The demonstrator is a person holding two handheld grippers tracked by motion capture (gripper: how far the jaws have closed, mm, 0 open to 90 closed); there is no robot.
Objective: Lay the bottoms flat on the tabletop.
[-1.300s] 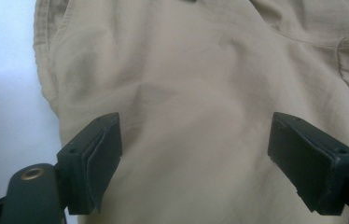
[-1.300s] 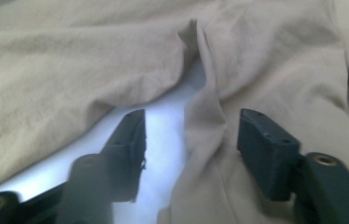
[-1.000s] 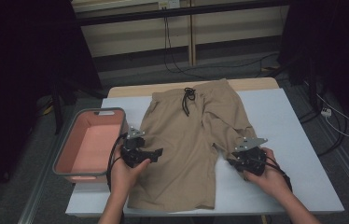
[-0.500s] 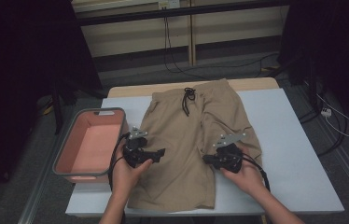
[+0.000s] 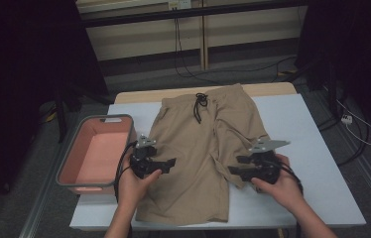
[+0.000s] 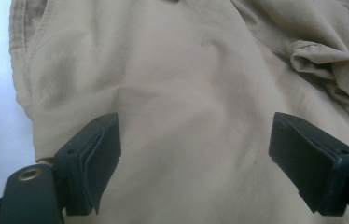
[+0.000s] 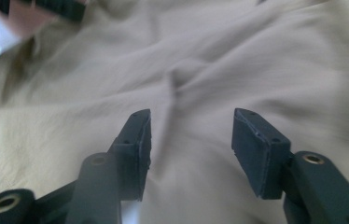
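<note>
Tan shorts (image 5: 198,148) with a black drawstring (image 5: 199,105) lie spread on the white table (image 5: 312,129), waistband toward the far side. My left gripper (image 5: 169,163) hovers over the left leg, open, jaws wide apart above flat fabric (image 6: 186,116). My right gripper (image 5: 233,170) sits over the right leg near its hem, open, with a raised fold of cloth (image 7: 177,79) just ahead of the jaws. Neither holds anything.
A pink bin with a grey rim (image 5: 94,153) stands at the table's left edge. Bare table lies to the right of the shorts. Cables (image 5: 188,59) run along the floor beyond the table.
My right gripper has moved left, from the table's right part onto the shorts' right leg. The left gripper has barely shifted.
</note>
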